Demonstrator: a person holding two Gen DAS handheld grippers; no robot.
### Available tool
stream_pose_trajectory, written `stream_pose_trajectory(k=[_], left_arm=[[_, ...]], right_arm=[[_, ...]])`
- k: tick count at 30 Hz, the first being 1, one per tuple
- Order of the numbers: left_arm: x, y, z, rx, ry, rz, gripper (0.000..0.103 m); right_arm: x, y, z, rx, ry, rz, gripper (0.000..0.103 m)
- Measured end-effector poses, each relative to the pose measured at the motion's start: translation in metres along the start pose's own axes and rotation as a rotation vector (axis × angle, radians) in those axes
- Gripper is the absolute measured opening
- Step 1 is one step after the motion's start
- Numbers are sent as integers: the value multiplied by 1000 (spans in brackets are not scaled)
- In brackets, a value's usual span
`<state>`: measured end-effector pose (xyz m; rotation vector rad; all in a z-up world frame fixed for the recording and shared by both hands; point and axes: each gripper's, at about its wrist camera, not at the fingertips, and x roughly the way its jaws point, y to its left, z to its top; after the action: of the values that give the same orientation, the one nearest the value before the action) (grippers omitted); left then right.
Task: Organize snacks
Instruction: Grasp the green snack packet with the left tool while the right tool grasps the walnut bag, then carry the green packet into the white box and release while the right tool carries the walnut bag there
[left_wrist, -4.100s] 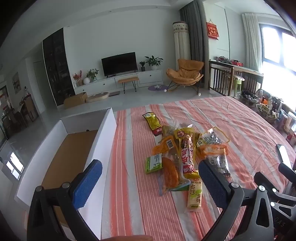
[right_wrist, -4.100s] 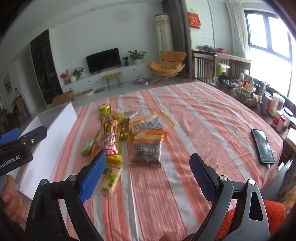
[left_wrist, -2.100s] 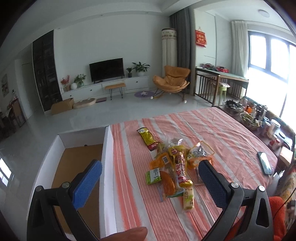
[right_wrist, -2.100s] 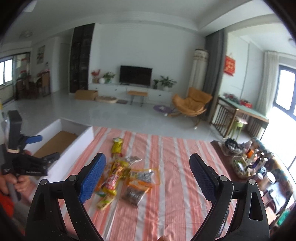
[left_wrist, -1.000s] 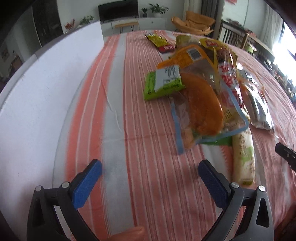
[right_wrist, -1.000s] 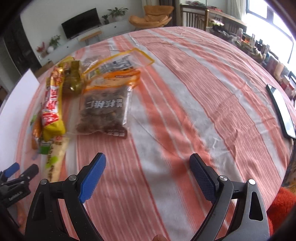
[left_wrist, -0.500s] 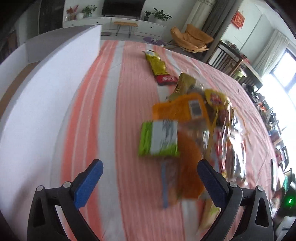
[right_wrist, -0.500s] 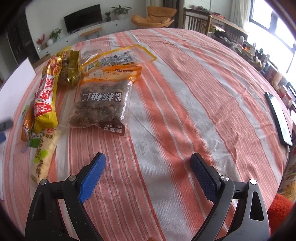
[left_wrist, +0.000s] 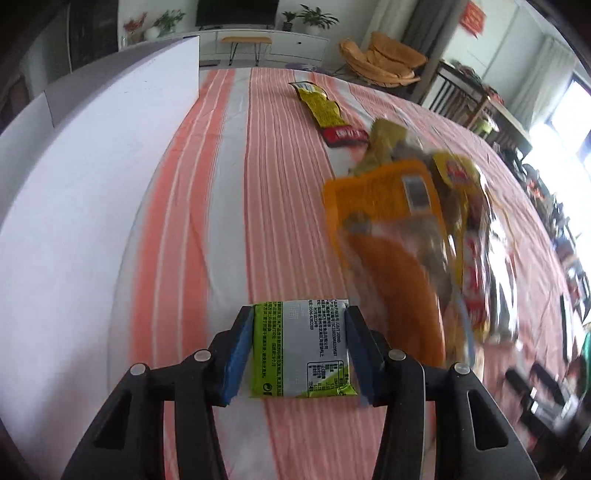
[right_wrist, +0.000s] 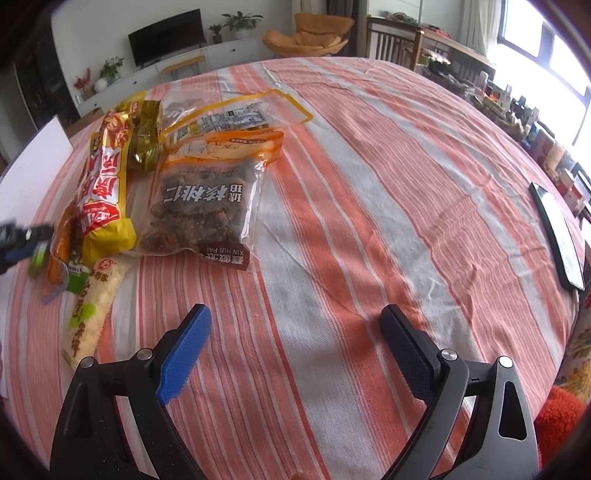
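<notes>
My left gripper (left_wrist: 298, 347) is shut on a small green and silver snack packet (left_wrist: 300, 347), its blue pads against the packet's two sides, just above the striped tablecloth (left_wrist: 221, 192). To its right lies an orange bag (left_wrist: 388, 229) on a pile of snacks; a yellow and red packet (left_wrist: 325, 110) lies farther back. My right gripper (right_wrist: 295, 339) is open and empty over bare cloth. Ahead of it lie a walnut bag (right_wrist: 207, 206), a red and yellow sausage pack (right_wrist: 107, 184) and a pale long packet (right_wrist: 92, 306). The left gripper (right_wrist: 22, 240) shows blurred at the left edge.
A white cardboard box wall (left_wrist: 81, 177) stands along the left of the table. A black phone (right_wrist: 557, 236) lies near the table's right edge. A clear bag with a yellow rim (right_wrist: 236, 118) lies behind the walnut bag. Bottles and clutter (right_wrist: 517, 110) stand beyond the far right edge.
My left gripper has moved in on the green packet and shut on it; half a second ago it was open with the packet lying ahead. My right gripper has stayed open, barely moving.
</notes>
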<state>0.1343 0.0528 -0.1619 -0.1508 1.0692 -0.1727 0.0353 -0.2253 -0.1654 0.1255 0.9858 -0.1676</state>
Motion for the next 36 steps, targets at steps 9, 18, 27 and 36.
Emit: stream_pose_trajectory(k=[9, 18, 27, 36], left_arm=[[-1, 6, -14, 78, 1, 82, 71], [-5, -4, -23, 130, -2, 30, 42], [-29, 4, -24, 76, -64, -39, 16], [-36, 15, -31, 82, -55, -37, 82]], right_arm=[[4, -20, 38, 129, 28, 218, 94], [60, 67, 98, -144, 166, 112, 93], [31, 14, 78, -8, 156, 200, 66], [-17, -50, 54, 228, 74, 424, 67]])
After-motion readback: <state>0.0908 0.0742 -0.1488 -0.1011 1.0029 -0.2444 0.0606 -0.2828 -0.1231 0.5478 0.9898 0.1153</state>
